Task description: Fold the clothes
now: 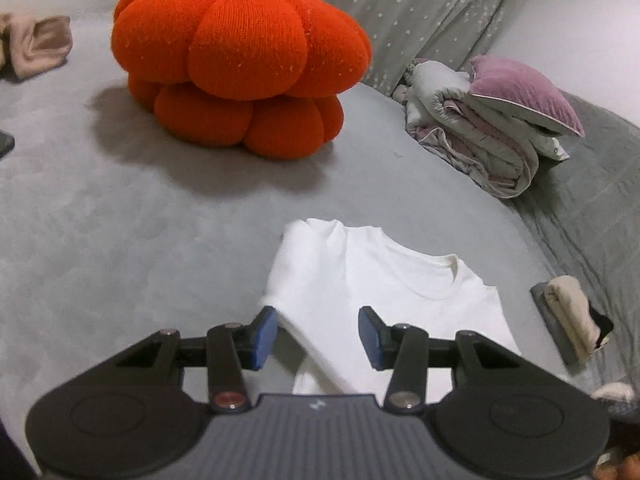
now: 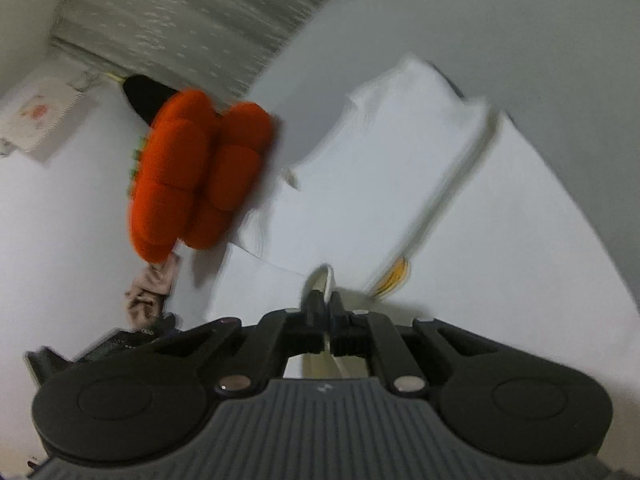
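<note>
A white T-shirt [image 1: 384,292] lies on the grey bed, neckline up, its left sleeve folded in over the body. My left gripper [image 1: 316,336] is open and empty, its blue pads either side of the folded sleeve, just above the cloth. In the right wrist view the same white T-shirt [image 2: 400,184] is blurred by motion. My right gripper [image 2: 327,304] is shut on a fold of the T-shirt's edge, and a loop of white cloth sticks up between its fingertips.
A big orange pumpkin cushion [image 1: 240,60] stands on the grey bed [image 1: 120,220] behind the shirt. A rolled quilt with a purple pillow [image 1: 500,120] lies at the right. Folded beige cloth [image 1: 572,312] is at the shirt's right, and more beige cloth [image 1: 36,44] lies far left.
</note>
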`<state>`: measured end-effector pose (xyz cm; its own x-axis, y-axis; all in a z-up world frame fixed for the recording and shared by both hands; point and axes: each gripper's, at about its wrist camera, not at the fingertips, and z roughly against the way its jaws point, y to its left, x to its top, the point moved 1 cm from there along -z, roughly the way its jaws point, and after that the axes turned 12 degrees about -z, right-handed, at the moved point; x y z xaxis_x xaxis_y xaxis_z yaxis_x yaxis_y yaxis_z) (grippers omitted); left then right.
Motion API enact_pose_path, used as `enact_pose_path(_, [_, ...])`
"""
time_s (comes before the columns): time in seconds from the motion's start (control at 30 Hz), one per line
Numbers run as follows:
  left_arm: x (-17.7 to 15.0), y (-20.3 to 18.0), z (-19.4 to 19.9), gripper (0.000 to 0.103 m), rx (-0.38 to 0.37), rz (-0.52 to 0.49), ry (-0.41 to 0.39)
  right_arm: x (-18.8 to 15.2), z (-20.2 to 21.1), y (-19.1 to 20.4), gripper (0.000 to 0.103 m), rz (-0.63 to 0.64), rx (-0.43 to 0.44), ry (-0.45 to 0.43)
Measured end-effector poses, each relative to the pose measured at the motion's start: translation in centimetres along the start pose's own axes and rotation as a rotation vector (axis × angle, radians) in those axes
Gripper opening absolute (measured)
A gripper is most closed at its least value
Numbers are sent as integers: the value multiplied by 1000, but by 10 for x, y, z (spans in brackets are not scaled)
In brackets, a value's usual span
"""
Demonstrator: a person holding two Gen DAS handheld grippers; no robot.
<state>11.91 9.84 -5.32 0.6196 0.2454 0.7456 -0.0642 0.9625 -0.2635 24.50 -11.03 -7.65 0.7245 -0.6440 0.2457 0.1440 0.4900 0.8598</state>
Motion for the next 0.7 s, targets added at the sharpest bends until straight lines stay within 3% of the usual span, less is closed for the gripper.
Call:
enact_pose_path(0.13, [-4,-5,-8,45,6,-36,17,15,35,24,6,33,108,-84])
enact_pose_path(0.27, [-10,-20,-23,45,12,-146,31,32,60,21,6,11,128,-177])
enact_pose_path(0.53, [-24,-55,-55,46,52,-381,60,50,77,-4,6,-108,138,-240])
enact_pose_path(0.7, [-22,-52,-70,46,112,-408,59,45,73,1,6,-136,123,-213])
